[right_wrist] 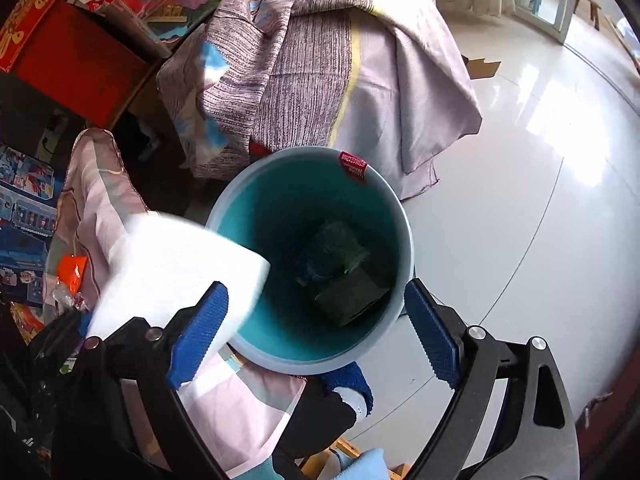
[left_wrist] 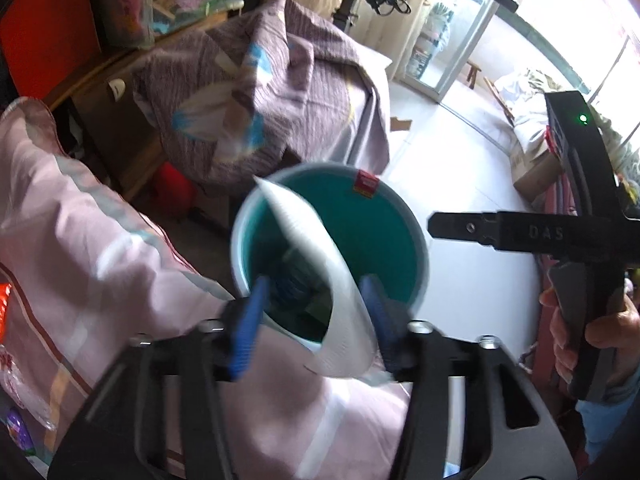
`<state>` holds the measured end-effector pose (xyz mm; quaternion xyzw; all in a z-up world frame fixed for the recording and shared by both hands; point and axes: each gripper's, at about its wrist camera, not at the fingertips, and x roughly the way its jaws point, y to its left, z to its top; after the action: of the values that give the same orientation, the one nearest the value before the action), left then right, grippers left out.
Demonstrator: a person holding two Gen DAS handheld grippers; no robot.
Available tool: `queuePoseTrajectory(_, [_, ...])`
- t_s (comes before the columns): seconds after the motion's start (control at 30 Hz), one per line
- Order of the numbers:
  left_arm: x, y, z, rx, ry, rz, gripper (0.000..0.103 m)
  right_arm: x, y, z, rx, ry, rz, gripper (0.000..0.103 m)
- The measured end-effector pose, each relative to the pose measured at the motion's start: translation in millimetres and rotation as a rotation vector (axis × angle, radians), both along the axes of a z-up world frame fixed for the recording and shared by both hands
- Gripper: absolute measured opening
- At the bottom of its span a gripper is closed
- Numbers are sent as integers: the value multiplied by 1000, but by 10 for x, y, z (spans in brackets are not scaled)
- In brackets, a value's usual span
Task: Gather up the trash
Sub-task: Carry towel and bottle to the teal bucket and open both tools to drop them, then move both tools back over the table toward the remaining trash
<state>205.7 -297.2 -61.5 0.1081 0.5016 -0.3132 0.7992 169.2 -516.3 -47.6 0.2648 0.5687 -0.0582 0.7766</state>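
A round bin [left_wrist: 400, 248] with a teal inside and pale rim stands on the floor by the bed; it also shows in the right wrist view [right_wrist: 280, 208]. Dark trash [right_wrist: 348, 280] lies at its bottom. My left gripper [left_wrist: 316, 320] is open above the bin's near rim, and a white sheet of paper [left_wrist: 316, 280], blurred, hangs between its blue pads, touching neither clearly. The same paper [right_wrist: 168, 272] shows in the right wrist view left of the bin. My right gripper [right_wrist: 316, 332] is open and empty over the bin; it also shows in the left wrist view [left_wrist: 440, 226].
A pink bedcover [left_wrist: 80, 248] lies at the left, with an orange wrapper [right_wrist: 72, 272] and other packets on it. A purple striped cloth [right_wrist: 320, 60] drapes a piece of furniture behind the bin. White tiled floor [right_wrist: 520, 160] spreads to the right.
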Motion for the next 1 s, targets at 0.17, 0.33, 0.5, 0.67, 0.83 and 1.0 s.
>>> queuePoseTrajectory(0.17, [22,70,-15,0,9,17,65,-11,9,-6,-1,10,-8,86])
queuePoseTrajectory(0.33, [-3,214,1,-9,11,48,82,8,71,16,-5,24,-7,86])
queuePoseTrajectory(0.5, [-88,392,83,-34,-6,74,90,12,228,90,-27,23,20,86])
queuePoseTrajectory(0.67, [-182,605,179,-42,-27,97,92,-26,440,245,-51,4,49,86])
queuePoseTrajectory(0.83, [-314,961,293,-63,-45,141,93,-77,739,411,-78,-17,91,86])
queuePoseTrajectory(1.0, [-481,1439,414,-90,-65,201,96,-128,1230,574,-99,-38,170,86])
